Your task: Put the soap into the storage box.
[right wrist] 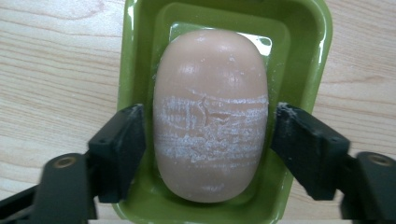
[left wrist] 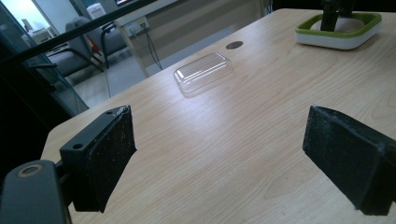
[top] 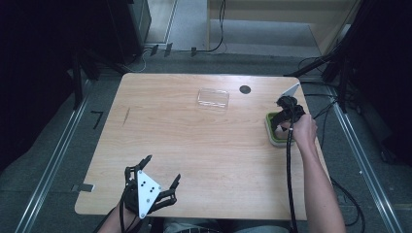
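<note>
- Resting at the near left edge of the wooden table (top: 204,141): left gripper (top: 154,183), grey three-cornered plate on top, jaws standing wide apart with nothing but bare tabletop between them.
- Pointing across the table in the left gripper view, toward the clear plastic lid (left wrist: 203,72) and the dark round hole (left wrist: 234,45) beyond it.
- Lying upside down on the far middle of the table, well apart from both grippers: that same clear plastic lid (top: 213,98), just left of the dark round hole (top: 245,89).
- Sitting near the right edge of the table: green soap dish (top: 275,136), white on its outside in the left gripper view (left wrist: 338,32).
- Lying lengthwise inside the green soap dish (right wrist: 140,56): pale pink bar of soap (right wrist: 211,112), whitish scuffed band running across its middle.
- Hanging over the dish from above, held by the right hand (top: 303,130): right gripper (right wrist: 209,140), jaws partly parted and straddling the bar at its scuffed band; pads standing just beside its flanks, a thin gap showing on each side, not pressing.
- Trailing back along the right forearm toward the near edge: black cable (top: 290,179).
</note>
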`<state>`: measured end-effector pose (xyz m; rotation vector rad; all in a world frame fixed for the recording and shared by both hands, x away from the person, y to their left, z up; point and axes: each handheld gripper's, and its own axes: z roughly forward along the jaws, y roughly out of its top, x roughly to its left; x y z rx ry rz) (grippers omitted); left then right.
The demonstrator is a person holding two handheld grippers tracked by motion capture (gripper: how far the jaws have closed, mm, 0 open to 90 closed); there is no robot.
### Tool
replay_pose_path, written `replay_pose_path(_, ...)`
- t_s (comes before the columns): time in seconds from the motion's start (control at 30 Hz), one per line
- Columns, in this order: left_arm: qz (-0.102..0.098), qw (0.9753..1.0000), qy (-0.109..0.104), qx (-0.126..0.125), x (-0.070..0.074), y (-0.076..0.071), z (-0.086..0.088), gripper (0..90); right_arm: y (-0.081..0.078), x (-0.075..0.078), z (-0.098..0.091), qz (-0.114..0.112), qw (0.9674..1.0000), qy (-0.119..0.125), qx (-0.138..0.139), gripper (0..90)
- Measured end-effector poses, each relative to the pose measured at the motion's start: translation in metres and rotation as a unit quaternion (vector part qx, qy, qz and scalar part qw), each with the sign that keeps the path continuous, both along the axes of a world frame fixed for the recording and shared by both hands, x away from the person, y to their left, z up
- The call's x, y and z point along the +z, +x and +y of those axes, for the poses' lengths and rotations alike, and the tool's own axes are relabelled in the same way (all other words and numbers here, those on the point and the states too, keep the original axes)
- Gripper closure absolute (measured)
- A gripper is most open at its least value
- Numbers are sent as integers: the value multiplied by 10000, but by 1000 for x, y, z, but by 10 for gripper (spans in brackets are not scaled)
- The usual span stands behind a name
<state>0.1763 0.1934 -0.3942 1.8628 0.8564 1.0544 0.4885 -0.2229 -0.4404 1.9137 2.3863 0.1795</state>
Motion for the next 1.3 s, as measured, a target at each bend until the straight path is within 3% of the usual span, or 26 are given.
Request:
replay_pose_path(0.23, -38, 10000, 9, -49, 0, 0, -2, 99, -9, 7, -4, -54, 10000, 43, 53, 140)
replay_pose_path(0.63, -25, 10000, 3, -10, 0, -1, 0, 99, -28, 13, -14, -24, 9998, 59, 166, 135)
replay_pose_path(0.87, -32, 10000, -18, 57, 0, -4, 3, 99, -39, 17, -10, -50, 9996, 6, 280, 135)
replay_pose_path(1.3, -38, 9999, -7, 95, 0, -6, 4, 99, -75, 29, -4, -18, 9983, -87, 580, 135)
